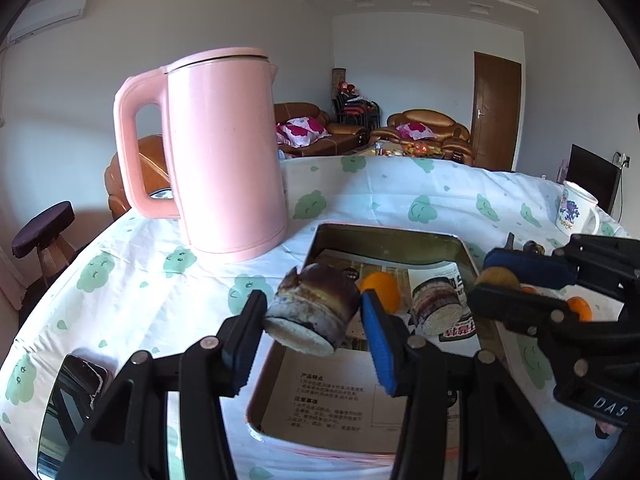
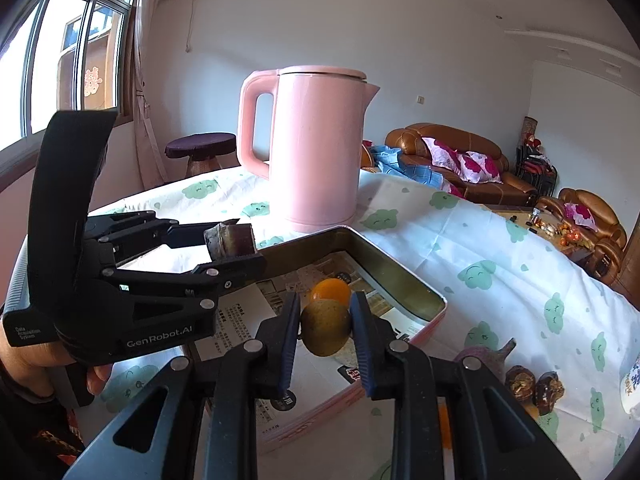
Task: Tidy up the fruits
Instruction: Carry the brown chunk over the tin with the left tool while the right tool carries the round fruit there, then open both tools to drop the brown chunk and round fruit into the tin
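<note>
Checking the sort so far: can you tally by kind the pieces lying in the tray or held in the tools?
Cane: 2, the held cane piece in the left tool and the tray cane piece in the tray
Orange: 1, in the tray
Brownish-green round fruit: 1, in the right tool
Total: 4

R tongs (image 2: 326, 326) grip kiwi (image 2: 326, 332).
</note>
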